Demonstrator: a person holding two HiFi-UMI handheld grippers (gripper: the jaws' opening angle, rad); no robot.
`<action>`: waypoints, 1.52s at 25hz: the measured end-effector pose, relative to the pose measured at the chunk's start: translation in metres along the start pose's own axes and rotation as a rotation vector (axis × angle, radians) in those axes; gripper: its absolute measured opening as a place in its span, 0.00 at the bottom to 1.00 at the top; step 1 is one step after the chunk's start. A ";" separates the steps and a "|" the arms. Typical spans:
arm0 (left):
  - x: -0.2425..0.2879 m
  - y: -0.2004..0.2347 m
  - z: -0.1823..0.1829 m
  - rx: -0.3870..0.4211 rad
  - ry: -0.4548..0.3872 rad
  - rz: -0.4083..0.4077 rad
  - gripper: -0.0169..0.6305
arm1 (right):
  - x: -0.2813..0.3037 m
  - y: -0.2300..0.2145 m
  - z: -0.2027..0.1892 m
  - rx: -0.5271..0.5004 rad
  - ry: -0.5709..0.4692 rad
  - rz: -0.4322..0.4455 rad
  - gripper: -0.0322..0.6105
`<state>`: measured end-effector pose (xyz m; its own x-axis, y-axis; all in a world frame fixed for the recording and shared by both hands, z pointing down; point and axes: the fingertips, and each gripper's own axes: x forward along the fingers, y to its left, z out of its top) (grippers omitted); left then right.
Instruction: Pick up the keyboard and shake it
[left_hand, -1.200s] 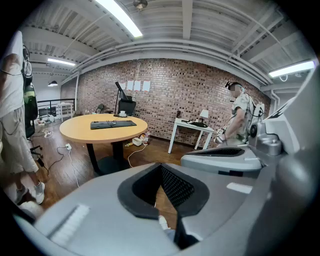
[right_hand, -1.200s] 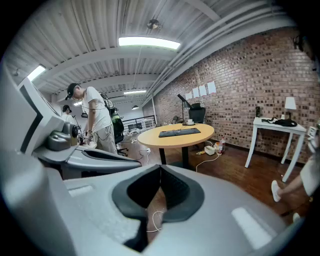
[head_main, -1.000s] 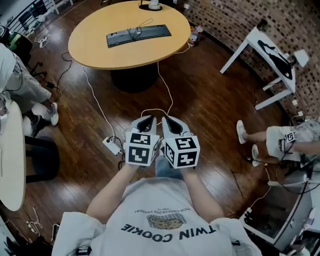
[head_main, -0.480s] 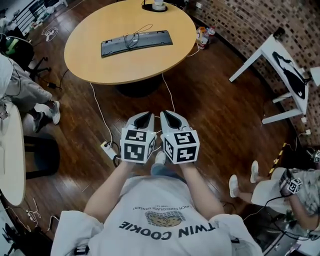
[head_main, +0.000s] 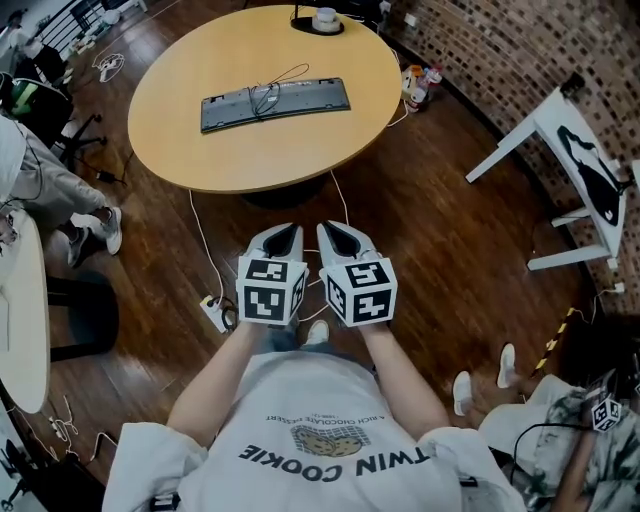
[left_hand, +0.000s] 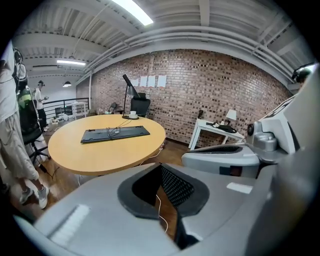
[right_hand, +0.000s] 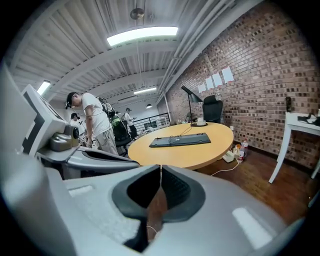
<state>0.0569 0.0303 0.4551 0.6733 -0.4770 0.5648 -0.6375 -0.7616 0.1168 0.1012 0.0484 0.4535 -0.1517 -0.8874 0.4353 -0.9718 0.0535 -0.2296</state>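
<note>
A dark keyboard (head_main: 275, 101) lies on the round wooden table (head_main: 330, 130), its cable coiled on top; it also shows in the left gripper view (left_hand: 115, 133) and the right gripper view (right_hand: 181, 139). Both grippers are held side by side in front of the person's chest, well short of the table. The left gripper (head_main: 281, 235) is shut with nothing in it, jaw tips meeting (left_hand: 159, 165). The right gripper (head_main: 332, 233) is likewise shut and empty, with its tips together (right_hand: 160, 167).
A cup on a dark base (head_main: 325, 20) stands at the table's far edge. White cables and a power strip (head_main: 213, 312) lie on the wooden floor under the grippers. A white desk (head_main: 570, 150) stands right by the brick wall. Seated people are at left (head_main: 50, 190) and lower right (head_main: 560, 440).
The view has come closer to the table: the keyboard sits lower and larger in the head view. The grippers stay together, both shut. The seated person at right has slid toward the lower corner.
</note>
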 end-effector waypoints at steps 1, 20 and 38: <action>0.007 0.004 0.003 -0.003 -0.001 0.000 0.04 | 0.008 -0.003 0.002 -0.002 0.005 0.004 0.05; 0.151 0.195 0.100 -0.103 0.009 0.009 0.04 | 0.225 -0.062 0.093 0.022 0.143 0.048 0.07; 0.227 0.432 0.115 -0.250 0.153 0.104 0.29 | 0.335 -0.218 0.147 0.228 0.203 0.046 0.24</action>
<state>-0.0220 -0.4575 0.5398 0.5478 -0.4607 0.6983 -0.7849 -0.5719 0.2385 0.2891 -0.3276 0.5213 -0.2502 -0.7755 0.5796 -0.9009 -0.0328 -0.4327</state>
